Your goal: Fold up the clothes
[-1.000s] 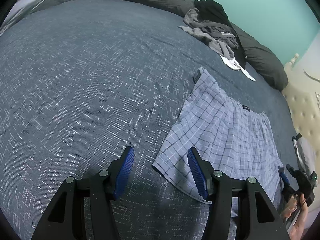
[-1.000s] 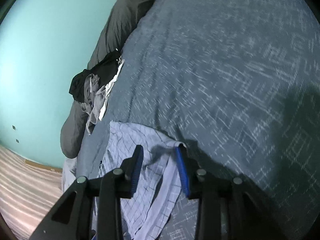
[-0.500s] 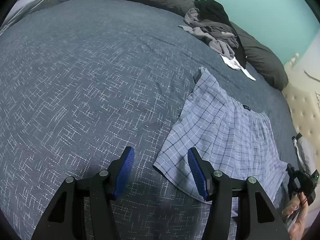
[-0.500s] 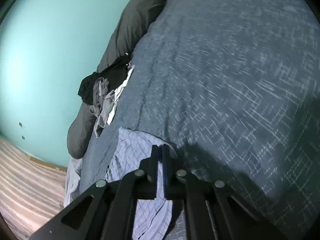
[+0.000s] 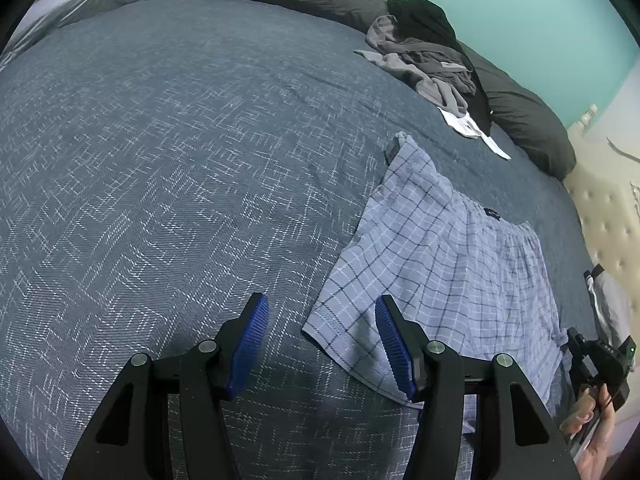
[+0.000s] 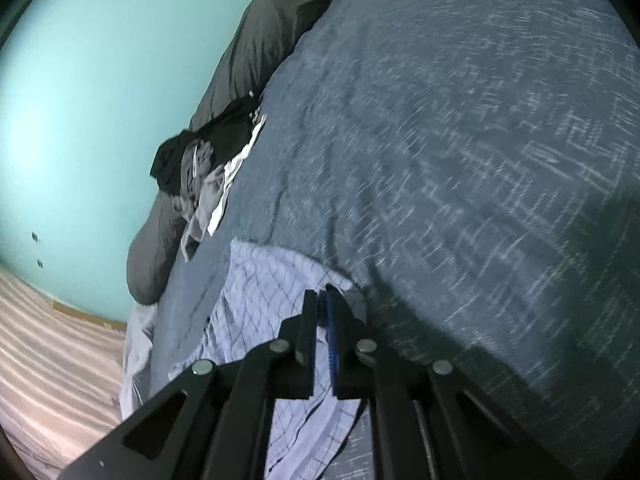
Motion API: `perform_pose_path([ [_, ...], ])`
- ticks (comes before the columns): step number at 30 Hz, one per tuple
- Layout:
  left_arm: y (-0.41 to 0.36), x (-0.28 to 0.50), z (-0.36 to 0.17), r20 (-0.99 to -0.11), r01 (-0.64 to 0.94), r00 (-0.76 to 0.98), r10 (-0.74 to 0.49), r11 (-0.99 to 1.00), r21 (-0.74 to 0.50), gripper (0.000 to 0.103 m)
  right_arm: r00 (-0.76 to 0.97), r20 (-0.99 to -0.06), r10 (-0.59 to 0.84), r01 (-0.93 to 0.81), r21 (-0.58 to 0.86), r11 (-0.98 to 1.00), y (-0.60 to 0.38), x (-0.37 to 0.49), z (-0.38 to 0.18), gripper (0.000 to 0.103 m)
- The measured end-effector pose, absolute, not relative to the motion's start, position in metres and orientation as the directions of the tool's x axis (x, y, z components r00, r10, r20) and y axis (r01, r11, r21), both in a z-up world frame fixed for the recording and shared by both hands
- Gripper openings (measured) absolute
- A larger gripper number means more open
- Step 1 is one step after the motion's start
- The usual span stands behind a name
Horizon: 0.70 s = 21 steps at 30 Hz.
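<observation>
While my right hand-held gripper (image 6: 322, 300) pinches one corner of the checked shorts (image 5: 440, 264), my left hand-held gripper (image 5: 320, 344) waits wide open over the near left corner. I should grab that corner too. The shorts lie flat on the bed (image 5: 160, 160), clothes pile (image 5: 424, 56) far behind.
</observation>
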<state>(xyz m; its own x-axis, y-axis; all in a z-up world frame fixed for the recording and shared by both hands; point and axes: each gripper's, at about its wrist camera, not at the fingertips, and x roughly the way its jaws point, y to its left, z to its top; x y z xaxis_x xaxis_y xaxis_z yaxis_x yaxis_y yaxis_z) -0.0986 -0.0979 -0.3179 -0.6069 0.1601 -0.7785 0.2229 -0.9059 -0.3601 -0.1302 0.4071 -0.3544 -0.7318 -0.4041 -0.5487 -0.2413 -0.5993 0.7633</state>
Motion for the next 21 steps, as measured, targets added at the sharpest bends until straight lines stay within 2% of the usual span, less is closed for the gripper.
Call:
perform_pose_path([
  [2,-0.098,-0.098,-0.318,-0.778,0.223,-0.607,0.161,-0.905,-0.361,0.06,-0.722,-0.557,-0.41,-0.245,0.76,-0.602,0.404,-0.131,-0.357,0.012],
  [4,-0.098,-0.098,-0.318,-0.778,0.222,-0.607,0.162,-0.905,-0.362,0.06,-0.714,-0.564,-0.415,-0.251,0.759,-0.601,0.402,-0.132,-0.36,0.024],
  [13,-0.098,-0.099,-0.318,-0.778,0.219,-0.606,0.165,-0.906,-0.362,0.06,-0.709,-0.577,-0.406,-0.217,0.726,-0.653,0.392,-0.131,-0.355,0.025],
  [14,-0.098,-0.099,-0.318,-0.778,0.219,-0.606,0.165,-0.906,-0.362,0.06,-0.708,-0.578,-0.405,-0.209,0.72,-0.662,0.39,-0.131,-0.353,0.025],
  [16,-0.097,-0.099,-0.318,-0.778,0.219,-0.606,0.165,-0.906,-0.362,0.06,-0.701,-0.584,-0.408,-0.215,0.72,-0.66,0.389,-0.131,-0.356,0.017],
  [21,-0.098,-0.099,-0.318,-0.778,0.216,-0.606,0.166,-0.907,-0.362,0.06,-0.687,-0.592,-0.421,-0.247,0.735,-0.631,0.393,-0.131,-0.366,0.004],
])
